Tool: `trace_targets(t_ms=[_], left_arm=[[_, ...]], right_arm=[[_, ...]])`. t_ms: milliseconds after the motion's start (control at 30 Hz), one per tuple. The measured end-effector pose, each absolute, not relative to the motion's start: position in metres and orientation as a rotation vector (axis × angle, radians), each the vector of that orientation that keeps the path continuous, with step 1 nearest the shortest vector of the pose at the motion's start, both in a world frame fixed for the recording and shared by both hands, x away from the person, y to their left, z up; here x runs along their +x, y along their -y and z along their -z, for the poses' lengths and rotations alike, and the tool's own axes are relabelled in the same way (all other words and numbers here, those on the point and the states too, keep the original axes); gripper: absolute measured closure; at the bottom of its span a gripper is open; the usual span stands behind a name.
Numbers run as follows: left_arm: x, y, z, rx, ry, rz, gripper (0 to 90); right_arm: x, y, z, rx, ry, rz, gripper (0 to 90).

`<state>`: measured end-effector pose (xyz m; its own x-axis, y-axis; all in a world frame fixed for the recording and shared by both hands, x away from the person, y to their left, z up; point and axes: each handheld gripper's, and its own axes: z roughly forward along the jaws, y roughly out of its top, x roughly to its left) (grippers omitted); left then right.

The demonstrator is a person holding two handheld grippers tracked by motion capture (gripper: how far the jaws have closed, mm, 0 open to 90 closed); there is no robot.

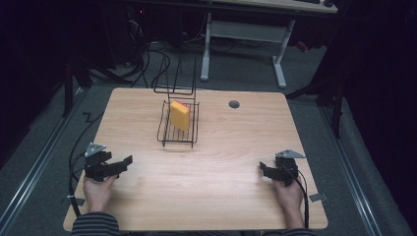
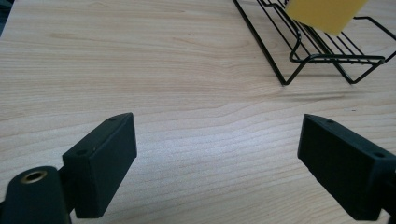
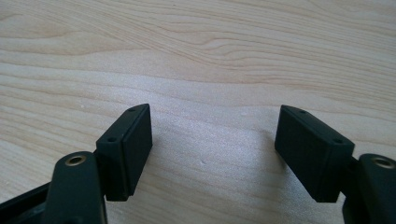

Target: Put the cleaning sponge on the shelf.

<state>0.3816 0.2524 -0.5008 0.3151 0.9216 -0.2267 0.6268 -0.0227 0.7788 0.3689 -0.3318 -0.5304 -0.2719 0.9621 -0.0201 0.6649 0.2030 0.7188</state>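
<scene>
Light wooden table [image 1: 221, 162] in a dark room; left gripper [image 1: 129, 161] and right gripper [image 1: 262, 169] fingers spread, empty

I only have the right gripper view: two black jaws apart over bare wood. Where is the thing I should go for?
Observer: A yellow sponge stands on edge in a black wire rack at the table's far middle.
Operator: Is the left tool closer to it?
Observer: The left tool points toward the rack, open and empty; its view shows the rack's near end.
Operator: And mine?
Observer: The right tool sits near the table's right front, pointing left.
</scene>
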Motion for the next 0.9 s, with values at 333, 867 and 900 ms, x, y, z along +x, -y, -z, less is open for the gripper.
trace_targets(t_ms=[333,867,900], left_arm=[[0.388,-0.246,0.513,1.772,-1.417,-0.448,13.1],[0.397,-0.241,0.527,1.819,-1.442,-0.485,13.5],[0.398,-0.24,0.528,1.819,-1.445,-0.482,13.5]], right_arm=[[0.369,0.332,0.53,1.498,-2.016,-0.834,27.8],[0.369,0.332,0.53,1.511,-2.011,-0.835,27.8],[0.369,0.332,0.53,1.51,-2.011,-0.835,27.8]])
